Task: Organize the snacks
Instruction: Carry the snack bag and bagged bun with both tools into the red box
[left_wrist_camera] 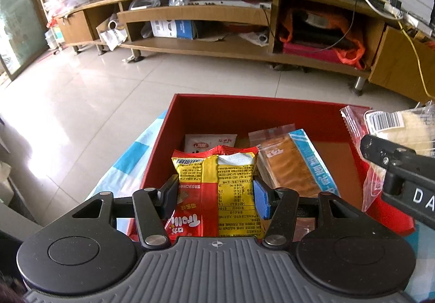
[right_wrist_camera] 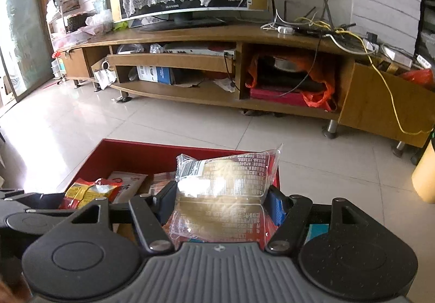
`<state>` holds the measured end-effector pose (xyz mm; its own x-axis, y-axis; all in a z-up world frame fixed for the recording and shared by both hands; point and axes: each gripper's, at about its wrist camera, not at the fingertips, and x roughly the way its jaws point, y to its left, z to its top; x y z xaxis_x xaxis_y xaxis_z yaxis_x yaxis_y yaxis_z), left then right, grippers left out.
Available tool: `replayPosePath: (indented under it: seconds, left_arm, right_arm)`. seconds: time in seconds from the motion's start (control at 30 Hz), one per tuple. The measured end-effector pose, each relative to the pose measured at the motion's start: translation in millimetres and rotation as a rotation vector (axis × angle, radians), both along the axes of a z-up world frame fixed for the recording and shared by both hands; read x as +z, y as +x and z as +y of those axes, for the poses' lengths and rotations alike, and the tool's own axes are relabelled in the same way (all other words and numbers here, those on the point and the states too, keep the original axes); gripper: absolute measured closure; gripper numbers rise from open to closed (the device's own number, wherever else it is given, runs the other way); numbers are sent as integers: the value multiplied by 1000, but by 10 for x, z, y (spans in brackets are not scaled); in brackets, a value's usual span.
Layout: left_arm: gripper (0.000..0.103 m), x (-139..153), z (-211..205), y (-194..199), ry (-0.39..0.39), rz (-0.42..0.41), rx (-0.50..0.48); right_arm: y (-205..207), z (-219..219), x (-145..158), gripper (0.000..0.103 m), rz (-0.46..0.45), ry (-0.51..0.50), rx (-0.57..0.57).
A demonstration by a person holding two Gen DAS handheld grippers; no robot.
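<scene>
1. Left gripper: clamped on red-and-yellow snack packet, held over the red box.
2. Right gripper: clamped on clear-wrapped pastry packet, above the box's right side.
3. In the box: white sachet, brown cake pack.

Red box's near wall hidden

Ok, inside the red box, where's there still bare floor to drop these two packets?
The bare patch is the box floor on the right, between the blue-edged cake packet and the red box's right wall. The left and far side is crowded: a white sachet lies there, with the cake packet beside it and the yellow-red packet in the left tongs above.
</scene>
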<state>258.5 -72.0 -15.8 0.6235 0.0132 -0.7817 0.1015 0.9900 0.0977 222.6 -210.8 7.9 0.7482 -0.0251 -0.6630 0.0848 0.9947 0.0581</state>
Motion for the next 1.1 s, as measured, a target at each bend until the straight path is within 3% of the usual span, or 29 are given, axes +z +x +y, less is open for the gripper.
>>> replayPosePath:
  seconds: [0.2, 0.53, 1.1]
  left_arm:
    - [40, -94, -20, 43, 27, 2, 10]
    - [40, -171, -50, 111, 62, 24, 5]
    - [39, -272, -92, 162, 99, 58, -4]
  right_arm:
    - [116, -8, -159, 36, 23, -24, -23]
    - [238, 136, -388, 36, 161, -45, 50]
    - [340, 170, -508, 35, 252, -70, 89]
